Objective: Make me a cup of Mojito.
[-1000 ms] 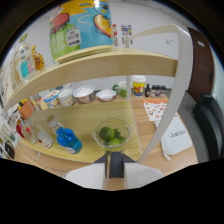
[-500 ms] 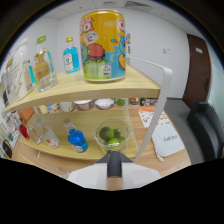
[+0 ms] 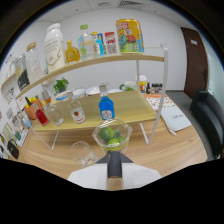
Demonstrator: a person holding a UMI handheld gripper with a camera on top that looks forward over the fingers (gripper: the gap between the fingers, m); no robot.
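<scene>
Shelf receded, view swung right; tongs [image 3: 114, 150] clamped on lime cup [image 3: 112, 136] (empty glass [image 3: 82, 152] beside).

The view has drawn back and swung left, bringing the blue bottle [image 3: 106, 108] behind the lime cup [image 3: 112, 136].

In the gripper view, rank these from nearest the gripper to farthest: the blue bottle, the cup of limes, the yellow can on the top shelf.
1. Cup of limes: right at the gripper, just ahead of the fingers.
2. Blue bottle: beyond the cup, on the lower shelf.
3. Yellow can: farthest, up on the top shelf.
</scene>
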